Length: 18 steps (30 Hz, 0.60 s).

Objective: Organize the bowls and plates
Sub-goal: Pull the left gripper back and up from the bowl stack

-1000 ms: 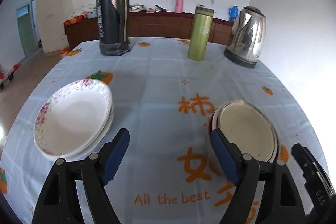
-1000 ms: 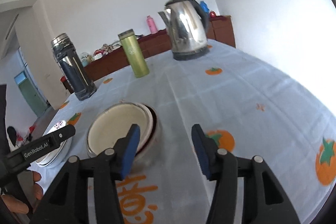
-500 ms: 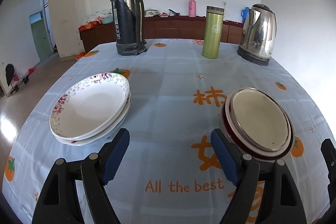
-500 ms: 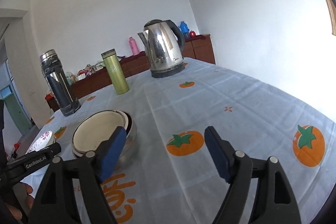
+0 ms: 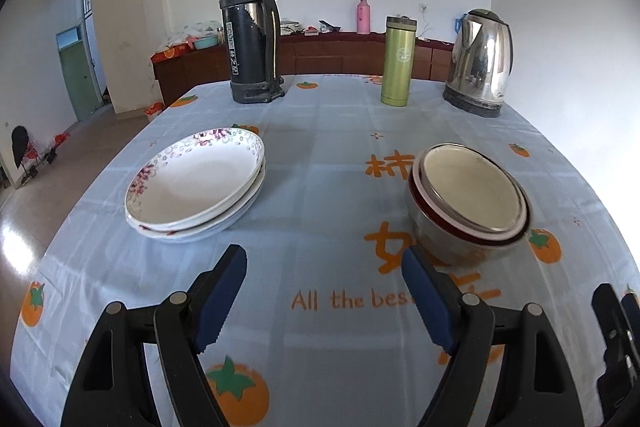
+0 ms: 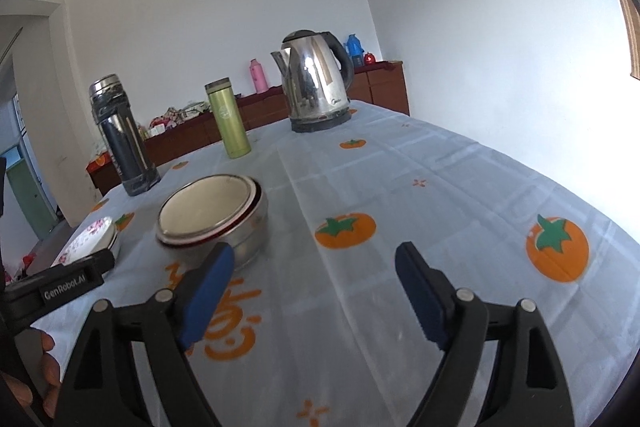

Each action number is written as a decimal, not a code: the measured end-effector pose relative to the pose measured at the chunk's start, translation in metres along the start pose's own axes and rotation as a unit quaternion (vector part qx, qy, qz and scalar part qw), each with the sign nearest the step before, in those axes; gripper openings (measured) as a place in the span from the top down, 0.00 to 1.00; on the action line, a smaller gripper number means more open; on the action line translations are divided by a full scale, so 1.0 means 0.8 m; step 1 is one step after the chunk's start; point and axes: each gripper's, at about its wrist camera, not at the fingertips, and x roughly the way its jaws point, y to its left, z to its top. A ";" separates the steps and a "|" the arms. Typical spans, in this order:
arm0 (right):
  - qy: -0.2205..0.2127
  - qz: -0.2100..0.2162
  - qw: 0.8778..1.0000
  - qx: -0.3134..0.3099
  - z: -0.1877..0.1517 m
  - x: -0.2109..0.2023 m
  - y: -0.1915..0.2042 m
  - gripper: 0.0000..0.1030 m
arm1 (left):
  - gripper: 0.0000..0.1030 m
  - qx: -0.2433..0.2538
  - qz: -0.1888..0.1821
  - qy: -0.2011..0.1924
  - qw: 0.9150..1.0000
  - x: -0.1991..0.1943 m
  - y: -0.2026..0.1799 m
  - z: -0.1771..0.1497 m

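Left wrist view shows my left hand-held gripper (image 5: 322, 293) spread wide and holding nothing, poised above the counter (image 5: 320, 131) between two stacks. The stack of plates (image 5: 196, 183), floral rim on top, lies ahead to the left; the nested bowls (image 5: 470, 201) stand ahead to the right, just beyond the right finger pad. The right wrist view shows my right hand-held gripper (image 6: 314, 293) likewise spread and empty, with the bowls (image 6: 214, 215) just ahead of its left pad.

I judge both stacks to be formed already, so the step in hand is most likely a check or a final placing.

Procedure, if a stack must be shifted:
- I approach low and level, taking the rim between the pads.
- I grip the lowest item, not the upper one alone; the top bowl sits slightly tilted and may slide.
- I keep well apart from the black flask (image 5: 250, 31), green tumbler (image 5: 398, 61) and kettle (image 5: 480, 63).
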 end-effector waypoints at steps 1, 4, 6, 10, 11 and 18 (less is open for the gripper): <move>0.001 0.001 1.000 -0.001 -0.001 -0.004 0.001 0.18 | 0.21 -0.001 -0.004 0.002 1.000 -0.003 0.001 -0.003; 0.003 0.002 1.000 -0.004 -0.004 -0.016 0.005 0.18 | 0.21 -0.003 -0.012 0.010 1.000 -0.011 0.002 -0.011; 0.006 0.002 1.000 -0.004 -0.006 -0.022 0.007 0.18 | 0.21 -0.002 -0.013 0.015 1.000 -0.015 0.002 -0.018; 0.004 0.004 1.000 -0.005 -0.011 -0.035 0.010 0.18 | 0.21 0.001 -0.018 0.014 1.000 -0.027 0.004 -0.029; 0.000 0.005 1.000 -0.007 -0.013 -0.039 0.011 0.18 | 0.21 0.001 -0.019 0.010 1.000 -0.031 0.004 -0.033; -0.045 -0.005 0.998 -0.046 -0.033 -0.063 0.024 0.18 | 0.21 0.025 0.011 -0.044 0.999 -0.052 -0.002 -0.060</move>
